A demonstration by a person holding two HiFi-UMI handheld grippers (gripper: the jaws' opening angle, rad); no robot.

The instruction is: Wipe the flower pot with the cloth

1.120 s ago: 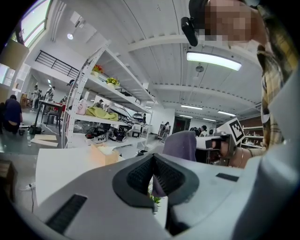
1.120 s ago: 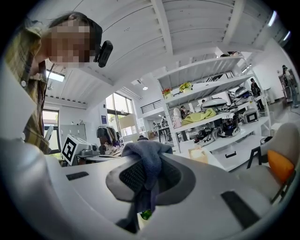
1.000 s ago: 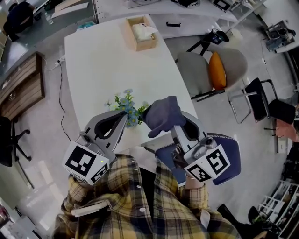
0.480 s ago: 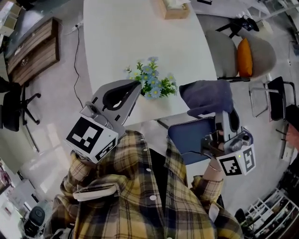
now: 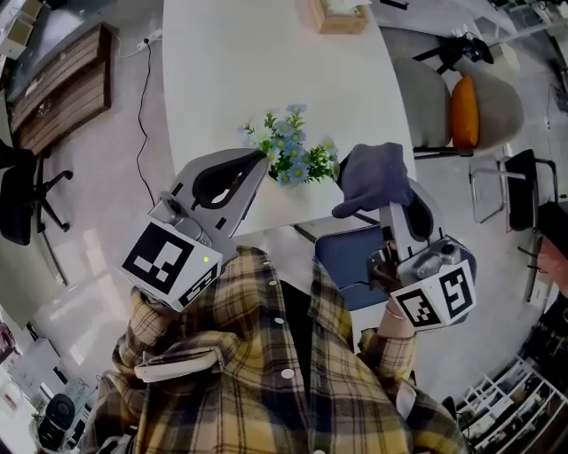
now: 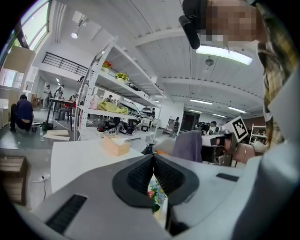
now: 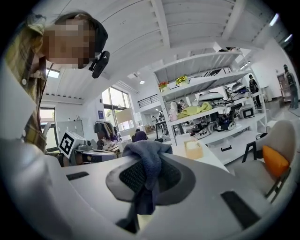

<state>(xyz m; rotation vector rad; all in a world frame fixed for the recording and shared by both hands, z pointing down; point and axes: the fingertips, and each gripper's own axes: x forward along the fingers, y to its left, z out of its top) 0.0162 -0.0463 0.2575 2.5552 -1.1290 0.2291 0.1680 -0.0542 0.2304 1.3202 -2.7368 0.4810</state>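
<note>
A small plant with blue and white flowers [image 5: 291, 152] stands near the front edge of the white table [image 5: 231, 71]; its pot is hidden under the blooms. My left gripper [image 5: 264, 160] is shut, its tips just left of the plant, and I see nothing between the pads. In the left gripper view the flowers [image 6: 157, 198] show below the closed left gripper [image 6: 153, 157]. My right gripper [image 5: 386, 199] is shut on a grey-blue cloth [image 5: 373, 176], which hangs just right of the flowers. The cloth [image 7: 145, 159] drapes over the right gripper [image 7: 147, 171].
A wooden tissue box [image 5: 337, 16] sits at the table's far end. A blue chair [image 5: 355, 262] stands below my right gripper, and a grey chair with an orange cushion [image 5: 461, 106] is on the right. A wooden cabinet [image 5: 62, 84] is at the left.
The right gripper swung out to the right with the cloth, then came back close to the flowers. The left gripper stayed at the plant's left side.
</note>
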